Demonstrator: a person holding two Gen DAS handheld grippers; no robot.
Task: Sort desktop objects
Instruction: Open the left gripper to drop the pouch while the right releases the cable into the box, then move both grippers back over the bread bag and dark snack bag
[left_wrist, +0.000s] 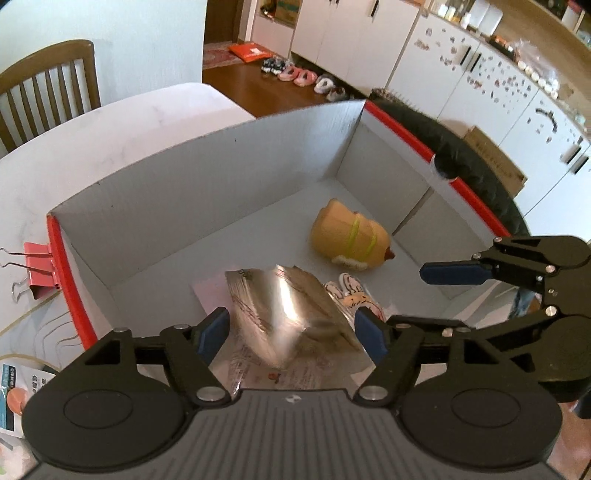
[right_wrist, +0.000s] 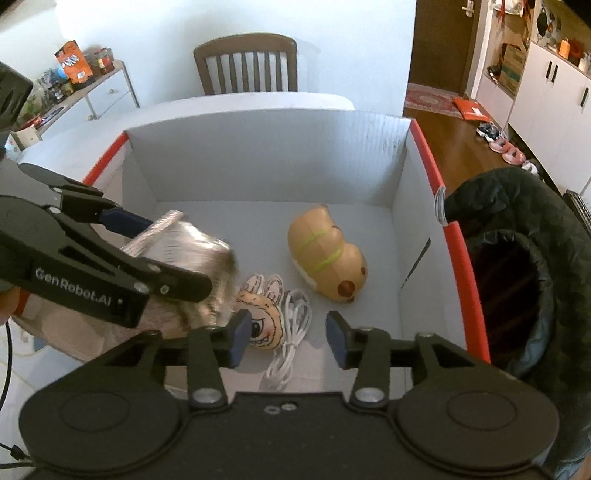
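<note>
In right view | white cable (right_wrist: 291, 332) visible | left view: binder clip (left_wrist: 37, 273)

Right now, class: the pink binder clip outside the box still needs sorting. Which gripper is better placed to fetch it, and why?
Left. The binder clip lies against the box wall nearest the left gripper; its silver pouch sits between parted fingers. The right gripper hangs open over the cable, opposite.
</note>
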